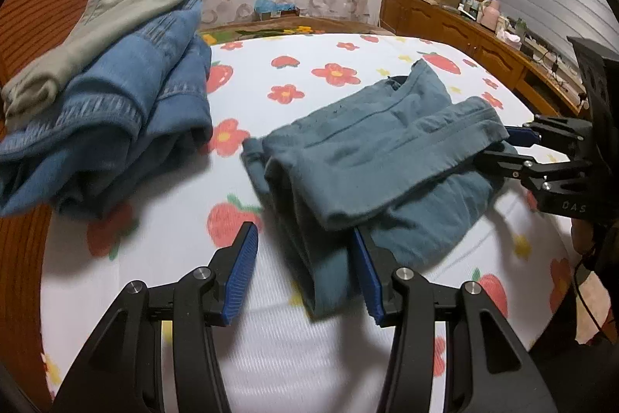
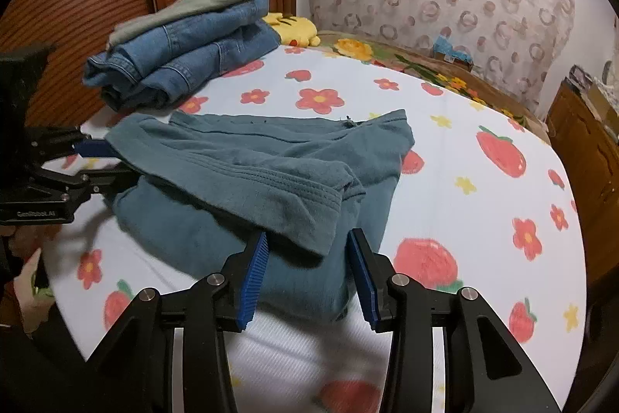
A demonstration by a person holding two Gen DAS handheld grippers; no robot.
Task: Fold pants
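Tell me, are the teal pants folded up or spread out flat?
Folded. The teal pants lie doubled over in layers on the strawberry bedsheet, a hemmed leg end on top.

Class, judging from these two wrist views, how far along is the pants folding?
Done: the teal pants lie folded over on the bed sheet; jeans already stacked. In hand: left tongs and right tongs open at opposite ends. Left: perhaps stacking them.

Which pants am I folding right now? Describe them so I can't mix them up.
On the strawberry-print bed sheet, look nearest both tools. The teal pants lie there alone, partly folded. Unlike the stacked blue jeans by the headboard, they are soft, plain teal knit.
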